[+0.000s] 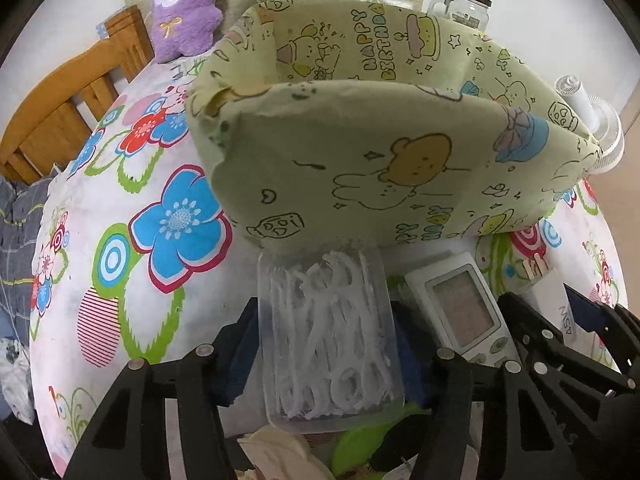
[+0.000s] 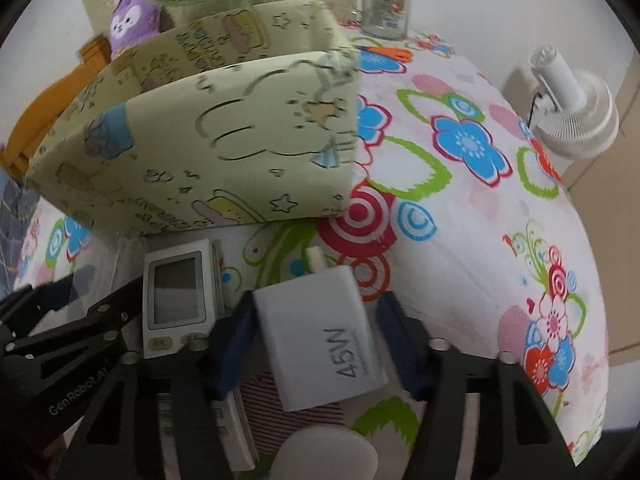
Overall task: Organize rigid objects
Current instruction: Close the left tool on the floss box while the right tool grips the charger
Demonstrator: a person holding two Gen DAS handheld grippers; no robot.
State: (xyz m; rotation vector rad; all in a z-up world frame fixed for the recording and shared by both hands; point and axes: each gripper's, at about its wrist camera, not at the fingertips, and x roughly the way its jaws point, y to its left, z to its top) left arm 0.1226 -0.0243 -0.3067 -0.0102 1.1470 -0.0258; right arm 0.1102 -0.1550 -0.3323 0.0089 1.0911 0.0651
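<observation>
the left wrist view shows what the right one barely catches: a clear plastic jar of white floss picks (image 1: 328, 344) standing between the blue pads of the left gripper (image 1: 324, 354). the pads sit right against the jar's sides, so the left gripper appears clamped on it. the jar stands just in front of the yellow-green fabric storage box (image 1: 360, 160), its top tucked under the box's near wall.

the right wrist view shows the right gripper (image 2: 320, 344) around a white charger block marked 45w (image 2: 324, 340), with its plug end pointing toward the box. the left pad touches the block's side; the right pad appears to stand a little off the other edge, so whether the grip is firm cannot be told.

a white remote control with a grey screen (image 2: 180, 300) lies on the flowered tablecloth (image 2: 480, 240) between the two grippers, just beside the charger and just in front of the box. only this view shows the glass jar (image 2: 386, 4) clearly behind the box.
</observation>
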